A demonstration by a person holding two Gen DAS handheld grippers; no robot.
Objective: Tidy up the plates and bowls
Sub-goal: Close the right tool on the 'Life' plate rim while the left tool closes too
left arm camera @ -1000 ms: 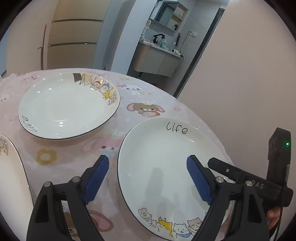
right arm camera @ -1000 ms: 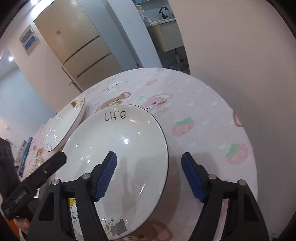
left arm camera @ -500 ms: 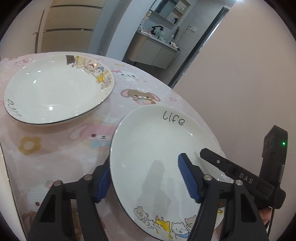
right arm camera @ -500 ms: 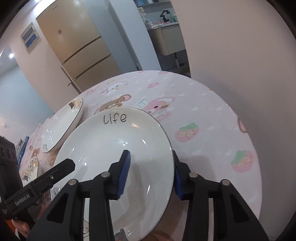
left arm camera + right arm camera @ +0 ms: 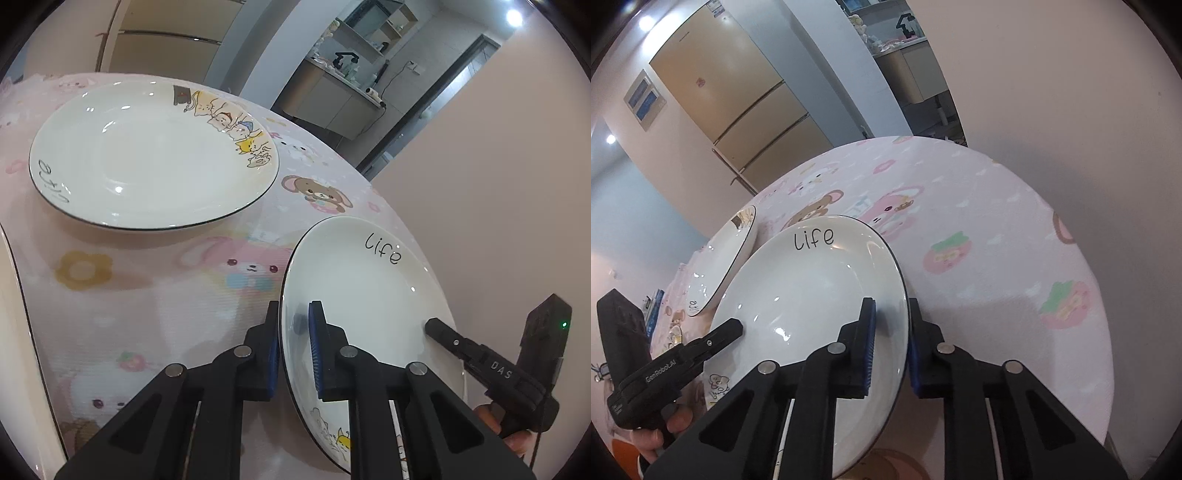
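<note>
Three plates (image 5: 354, 295) (image 5: 147, 155) (image 5: 9, 332), two tongs (image 5: 293, 343) (image 5: 890, 343)

A second ago both claws gaped wide around the "life" plate (image 5: 369, 295). Now the left claw (image 5: 293, 347) and right claw (image 5: 890, 343) are closing, pads pinching opposite rims.

I see a glossy glazed ceramic plate (image 5: 362, 295) catching highlights on a matt, finely woven pink tablecloth (image 5: 166, 295); my left gripper (image 5: 293, 343) shows matt black plastic, ribbed blue pads (image 5: 316, 347) and bright metal pins.
</note>
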